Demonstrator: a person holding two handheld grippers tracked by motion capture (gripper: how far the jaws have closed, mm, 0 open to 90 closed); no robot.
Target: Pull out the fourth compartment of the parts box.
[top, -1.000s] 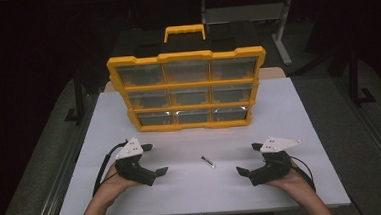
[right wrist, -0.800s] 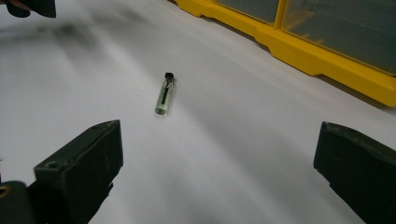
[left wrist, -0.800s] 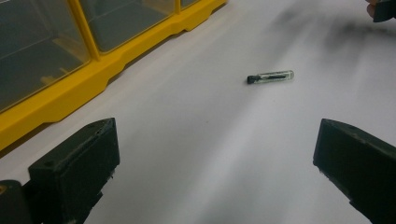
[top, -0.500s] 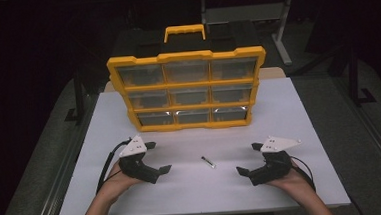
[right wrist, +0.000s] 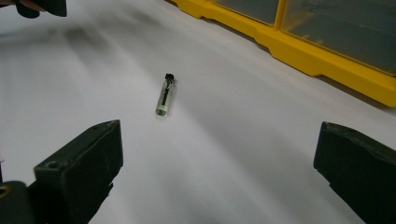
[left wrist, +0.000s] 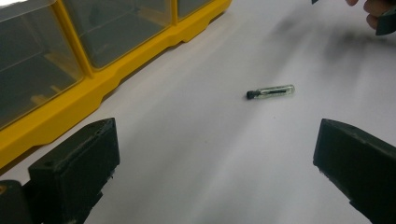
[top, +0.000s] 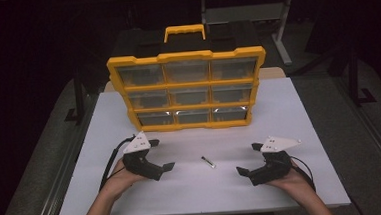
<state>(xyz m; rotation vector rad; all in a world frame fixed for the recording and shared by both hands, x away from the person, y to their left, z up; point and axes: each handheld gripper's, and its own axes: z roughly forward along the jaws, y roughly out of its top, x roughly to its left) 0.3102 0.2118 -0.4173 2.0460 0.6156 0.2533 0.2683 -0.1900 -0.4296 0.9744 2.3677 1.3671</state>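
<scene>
Now nearer vial (top: 208, 162): left hand-held gripper (top: 162, 154)

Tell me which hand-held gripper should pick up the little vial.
Left, probably. The left hand-held gripper sits slightly nearer the vial, jaws open toward it; the right hand-held gripper is open too.

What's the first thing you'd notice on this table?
The big yellow drawer box at the back of the white table, with nine clear drawers and a handle on top. Then the tiny glass vial lying alone in front, between the open left gripper and open right gripper.
</scene>
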